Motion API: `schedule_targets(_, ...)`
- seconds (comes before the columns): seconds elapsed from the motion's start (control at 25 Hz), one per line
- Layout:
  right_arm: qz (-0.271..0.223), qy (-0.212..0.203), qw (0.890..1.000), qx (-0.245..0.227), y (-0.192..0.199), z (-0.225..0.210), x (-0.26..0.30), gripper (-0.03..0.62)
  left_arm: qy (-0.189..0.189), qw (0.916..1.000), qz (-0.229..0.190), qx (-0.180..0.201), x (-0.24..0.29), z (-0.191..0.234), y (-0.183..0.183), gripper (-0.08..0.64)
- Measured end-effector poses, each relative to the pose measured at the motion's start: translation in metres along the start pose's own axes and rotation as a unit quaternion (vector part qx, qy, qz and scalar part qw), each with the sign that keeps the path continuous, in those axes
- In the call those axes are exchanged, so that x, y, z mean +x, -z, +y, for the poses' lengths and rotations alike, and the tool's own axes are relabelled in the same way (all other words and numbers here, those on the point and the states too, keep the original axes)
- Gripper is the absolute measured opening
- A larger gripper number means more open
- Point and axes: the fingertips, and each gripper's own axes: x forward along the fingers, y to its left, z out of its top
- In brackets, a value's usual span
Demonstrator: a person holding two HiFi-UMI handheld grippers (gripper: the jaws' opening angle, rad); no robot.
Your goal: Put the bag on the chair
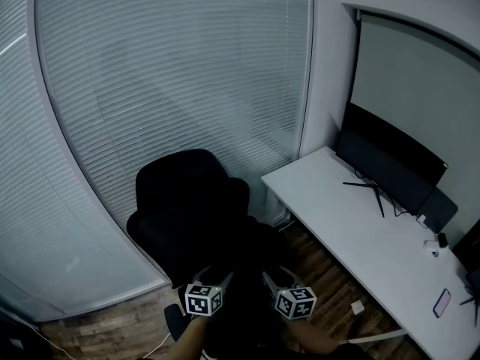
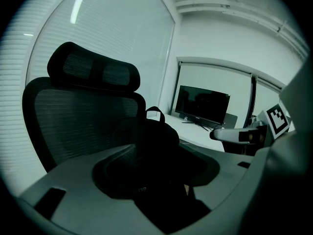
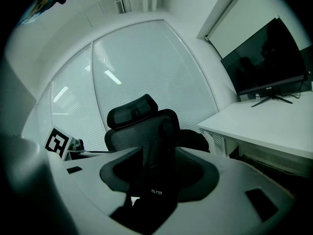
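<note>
A black mesh office chair (image 1: pixel 180 193) with a headrest stands by the window. On its seat a black bag (image 2: pixel 155 131) rests upright with its carry handle on top; from the head view the bag (image 1: pixel 253 244) is a dark mass that barely shows against the seat. Both grippers hover just in front of the seat, side by side. The left gripper (image 1: pixel 223 277) has its jaws spread wide and nothing pressed between them. So does the right gripper (image 1: pixel 270 278), which also shows from the side in the left gripper view (image 2: pixel 230 135).
A white desk (image 1: pixel 337 216) runs along the right, close to the chair, with a dark monitor (image 1: pixel 390 163) and a phone (image 1: pixel 441 302) on it. Closed blinds (image 1: pixel 150 88) cover the curved window behind the chair. Wooden floor (image 1: pixel 112 328) shows at the lower left.
</note>
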Motion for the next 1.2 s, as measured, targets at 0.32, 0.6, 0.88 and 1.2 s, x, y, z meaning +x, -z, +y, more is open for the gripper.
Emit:
schedule_targets(0.32,-0.019,0.002,1.0,-0.002,0.005,0.029,-0.032,0.201,0.008,0.9994,-0.032,0.015,-0.043,-0.019,0.004,0.21)
schedule_targets(0.6,-0.039,0.006,0.999,-0.019,0.011,0.056,-0.058,0.097,0.003,0.9988,-0.043,0.022,-0.083,-0.025,0.02,0.107)
schedule_targets(0.88,-0.048,0.007,0.999,-0.002,0.029,0.078,-0.082,0.063,0.011,0.9976,-0.065,0.022,-0.122,-0.04,0.03,0.053)
schedule_targets(1.2,-0.042,0.002,0.999,-0.008,0.053,0.105,-0.112,0.061,0.026,0.9971,-0.068,0.022,-0.159,-0.065,0.054,0.041)
